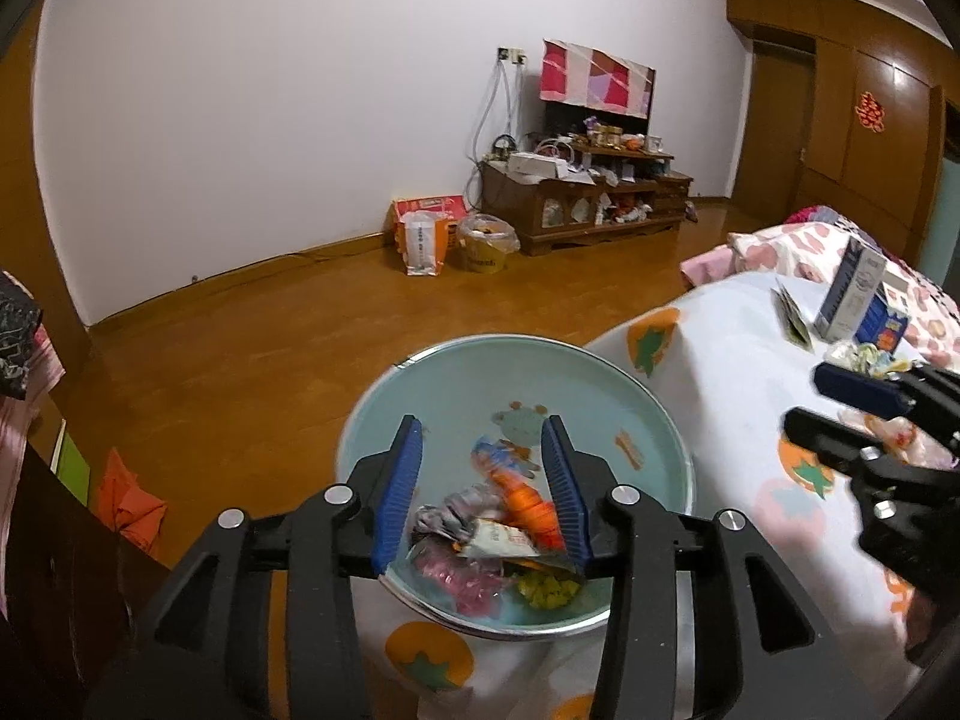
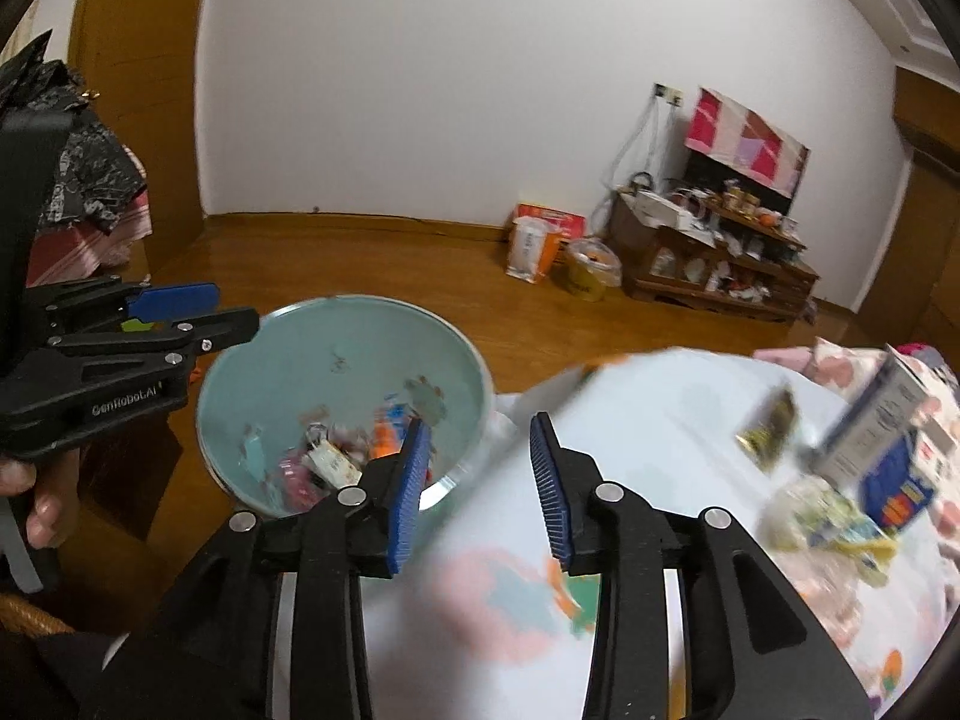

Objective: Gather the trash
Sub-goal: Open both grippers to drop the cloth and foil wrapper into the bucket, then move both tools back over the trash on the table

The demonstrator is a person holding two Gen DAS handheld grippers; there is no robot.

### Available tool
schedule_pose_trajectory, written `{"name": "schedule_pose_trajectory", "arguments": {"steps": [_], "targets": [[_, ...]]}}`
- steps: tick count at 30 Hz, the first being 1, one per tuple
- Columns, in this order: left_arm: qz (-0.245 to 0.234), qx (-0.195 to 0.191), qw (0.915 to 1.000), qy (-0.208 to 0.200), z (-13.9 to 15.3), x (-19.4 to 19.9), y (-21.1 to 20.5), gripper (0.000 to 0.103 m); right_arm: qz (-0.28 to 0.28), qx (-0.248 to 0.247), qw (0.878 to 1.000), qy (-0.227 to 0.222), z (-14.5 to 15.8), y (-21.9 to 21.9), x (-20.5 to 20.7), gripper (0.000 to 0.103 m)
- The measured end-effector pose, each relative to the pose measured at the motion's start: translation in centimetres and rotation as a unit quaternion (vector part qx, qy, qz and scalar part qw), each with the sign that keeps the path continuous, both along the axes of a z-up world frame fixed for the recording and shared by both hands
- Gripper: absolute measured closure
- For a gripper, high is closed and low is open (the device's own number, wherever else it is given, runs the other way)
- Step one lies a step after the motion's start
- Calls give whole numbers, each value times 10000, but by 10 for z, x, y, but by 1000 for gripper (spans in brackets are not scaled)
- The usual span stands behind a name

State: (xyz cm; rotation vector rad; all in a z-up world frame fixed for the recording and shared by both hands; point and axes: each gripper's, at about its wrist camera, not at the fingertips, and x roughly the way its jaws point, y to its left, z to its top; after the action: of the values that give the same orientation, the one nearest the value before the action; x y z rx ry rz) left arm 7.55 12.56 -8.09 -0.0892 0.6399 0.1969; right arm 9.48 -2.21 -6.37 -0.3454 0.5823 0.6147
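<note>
Trash, crinkled foil and plastic wrappers point(image 1: 498, 528), lies heaped in the round pale-blue enamel basin point(image 1: 600, 384) on the fruit-printed bedsheet point(image 1: 720, 360). The left claw point(image 1: 483, 492) hangs spread above it, ribbed blue pads pinching nothing. The right claw point(image 2: 480, 486) is spread and empty too. Farther right on the sheet lie crumpled wrappers point(image 2: 828, 516) and upright cartons point(image 2: 870, 432).

Cluttered wooden cabinet point(image 1: 585, 204) against white wall point(image 1: 270, 120).
</note>
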Motion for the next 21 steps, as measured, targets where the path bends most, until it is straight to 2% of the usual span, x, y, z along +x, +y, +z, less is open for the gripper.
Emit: {"name": "schedule_pose_trajectory", "arguments": {"steps": [4,9,17,21], "targets": [[-276,20,9995,129,-7,3,-23,59,-465,-26,9989,-4,1,-46,-9,61],[-723,105,9970,237,-11,6,-63,55,-1283,45,9917,10,4,-122,-23,57],[-1483,125,9885,273,-11,7,-141,52,-2521,147,9676,35,-3,-225,-46,54],[-1863,133,9821,256,-10,6,-185,49,-2876,183,9575,123,-12,-260,-55,53]]}}
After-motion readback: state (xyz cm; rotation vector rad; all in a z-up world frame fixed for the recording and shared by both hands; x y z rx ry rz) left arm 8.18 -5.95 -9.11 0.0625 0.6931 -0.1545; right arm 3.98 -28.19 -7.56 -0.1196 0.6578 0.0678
